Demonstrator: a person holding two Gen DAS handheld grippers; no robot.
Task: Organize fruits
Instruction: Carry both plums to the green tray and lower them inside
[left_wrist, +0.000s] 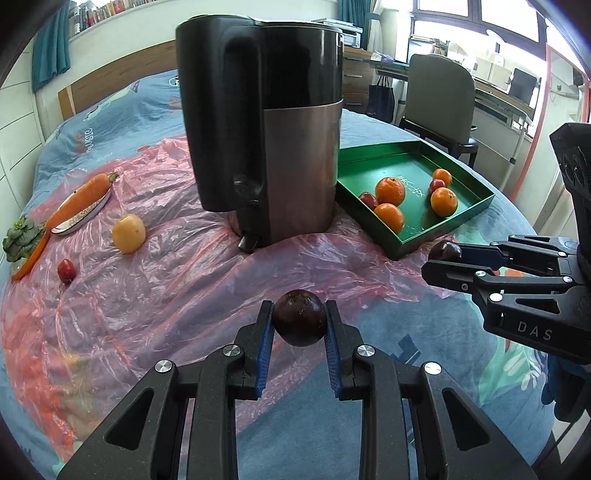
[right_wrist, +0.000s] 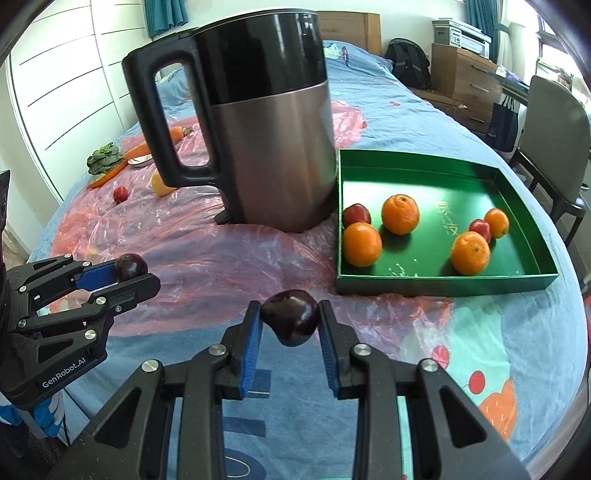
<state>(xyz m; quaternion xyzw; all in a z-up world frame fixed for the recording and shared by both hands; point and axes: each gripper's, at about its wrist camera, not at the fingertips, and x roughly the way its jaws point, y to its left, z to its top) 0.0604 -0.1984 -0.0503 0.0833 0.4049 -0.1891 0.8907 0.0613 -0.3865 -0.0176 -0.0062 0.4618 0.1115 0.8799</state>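
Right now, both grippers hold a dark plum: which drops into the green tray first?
Right. The right gripper sits just before the green rectangular tray; the left gripper is further off, on the tall steel-and-black kettle's side.

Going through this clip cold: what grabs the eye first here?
A tall black and steel kettle dominates the middle of the bed, on pink plastic sheet. To its right, a green tray holds oranges and small red fruits. In front, the left gripper and right gripper are each shut on a dark plum: the left plum and the right plum.
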